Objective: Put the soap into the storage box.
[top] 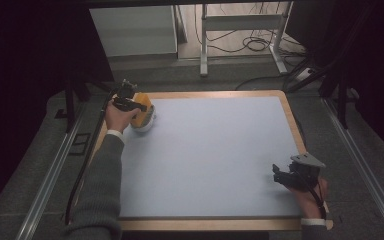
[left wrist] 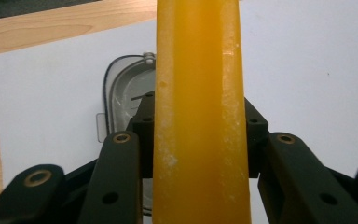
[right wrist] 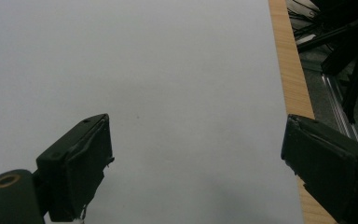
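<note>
One orange block (left wrist: 200,116) sits pinched across its narrow faces in my left claw (top: 130,104), at the far left corner of the grey mat (top: 215,160); it looks light, stiff and waxy-slick, so I'd grip mid-length. My left gripper view reveals a clear container (left wrist: 126,100) beneath, while my right claw (right wrist: 196,168) hangs spread near the right edge.

No legible text, label, brand, number or sign appears on any surface in the three views.
</note>
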{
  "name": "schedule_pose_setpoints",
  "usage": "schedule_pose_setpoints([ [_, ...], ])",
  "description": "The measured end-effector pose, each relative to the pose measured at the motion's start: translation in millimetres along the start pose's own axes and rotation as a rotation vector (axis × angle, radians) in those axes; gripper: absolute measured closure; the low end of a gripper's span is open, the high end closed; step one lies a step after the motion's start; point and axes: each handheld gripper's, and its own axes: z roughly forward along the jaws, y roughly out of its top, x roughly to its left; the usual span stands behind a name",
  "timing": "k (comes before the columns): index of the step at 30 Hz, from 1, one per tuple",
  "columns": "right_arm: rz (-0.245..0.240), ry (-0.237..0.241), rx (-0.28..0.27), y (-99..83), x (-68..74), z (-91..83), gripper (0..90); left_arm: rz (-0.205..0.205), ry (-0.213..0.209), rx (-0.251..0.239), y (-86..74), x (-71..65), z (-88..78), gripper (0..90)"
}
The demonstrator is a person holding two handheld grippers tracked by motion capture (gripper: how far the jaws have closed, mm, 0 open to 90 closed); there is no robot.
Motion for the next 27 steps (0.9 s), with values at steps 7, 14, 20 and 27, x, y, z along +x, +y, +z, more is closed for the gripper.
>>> schedule_pose_setpoints([
  [7,0.0,0.0,0.003,-0.5,0.4,0.8,8.8,-0.038,0.014,-0.001,1.0,6.2,5.2,61.2],
  [14,-0.001,-0.002,0.004,-0.9,-0.1,1.4,8.8,-0.058,0.021,0.02,-1.1,11.4,15.1,61.2],
  [20,-0.001,-0.001,0.011,-1.7,0.1,2.8,8.8,-0.076,0.009,0.012,-2.0,11.8,21.7,61.1],
  [27,-0.003,-0.001,0.014,-2.1,0.3,3.4,8.8,-0.08,0.015,0.038,-1.9,12.9,30.4,60.9],
])
